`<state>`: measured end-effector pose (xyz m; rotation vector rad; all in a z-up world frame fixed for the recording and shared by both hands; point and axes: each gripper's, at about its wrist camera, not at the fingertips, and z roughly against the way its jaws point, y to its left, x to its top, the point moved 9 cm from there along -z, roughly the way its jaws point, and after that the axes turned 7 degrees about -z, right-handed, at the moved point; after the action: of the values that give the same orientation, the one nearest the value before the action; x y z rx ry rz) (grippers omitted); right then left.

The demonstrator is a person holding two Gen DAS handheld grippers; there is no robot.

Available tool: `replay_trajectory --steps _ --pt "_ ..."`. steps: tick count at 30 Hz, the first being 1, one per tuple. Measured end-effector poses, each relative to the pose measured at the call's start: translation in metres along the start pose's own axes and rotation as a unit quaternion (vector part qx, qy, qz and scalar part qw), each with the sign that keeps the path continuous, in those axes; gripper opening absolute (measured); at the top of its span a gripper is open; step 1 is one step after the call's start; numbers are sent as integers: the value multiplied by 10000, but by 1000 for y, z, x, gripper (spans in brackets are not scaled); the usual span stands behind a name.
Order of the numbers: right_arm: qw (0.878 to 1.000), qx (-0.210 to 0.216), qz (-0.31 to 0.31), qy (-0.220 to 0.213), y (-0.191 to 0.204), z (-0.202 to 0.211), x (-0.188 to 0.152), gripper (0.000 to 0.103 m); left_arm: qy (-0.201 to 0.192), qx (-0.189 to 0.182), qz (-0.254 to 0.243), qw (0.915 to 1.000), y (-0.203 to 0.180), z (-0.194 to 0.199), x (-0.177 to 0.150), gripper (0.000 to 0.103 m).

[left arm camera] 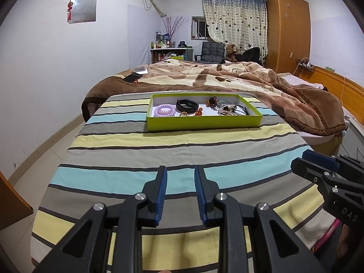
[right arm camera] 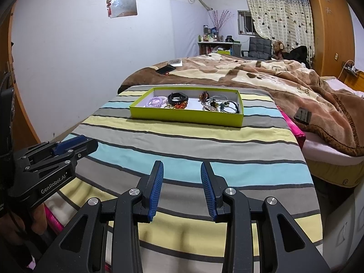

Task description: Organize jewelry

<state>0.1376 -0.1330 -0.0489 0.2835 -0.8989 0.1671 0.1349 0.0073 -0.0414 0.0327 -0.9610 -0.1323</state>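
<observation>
Jewelry in lime-green tray (left arm camera: 204, 121), far end of striped cloth (left arm camera: 173, 150): light, tangly hair ties (left arm camera: 236, 110). Take purple coil tie (left arm camera: 165, 110) across its ring. Left gripper (left arm camera: 180, 193) and right gripper (right arm camera: 182, 188) both released, empty, near edge.

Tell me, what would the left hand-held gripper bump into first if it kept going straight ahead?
Probably the near wall of the green tray. The left hand-held gripper is open, above the striped cloth; its height is unclear.
</observation>
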Motion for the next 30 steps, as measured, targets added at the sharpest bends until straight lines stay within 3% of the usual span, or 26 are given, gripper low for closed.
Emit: replay_trajectory --steps 30 --pt "10000 1 -28 39 -2 0 -3 35 29 23 -70 10000 -2 1 -1 26"
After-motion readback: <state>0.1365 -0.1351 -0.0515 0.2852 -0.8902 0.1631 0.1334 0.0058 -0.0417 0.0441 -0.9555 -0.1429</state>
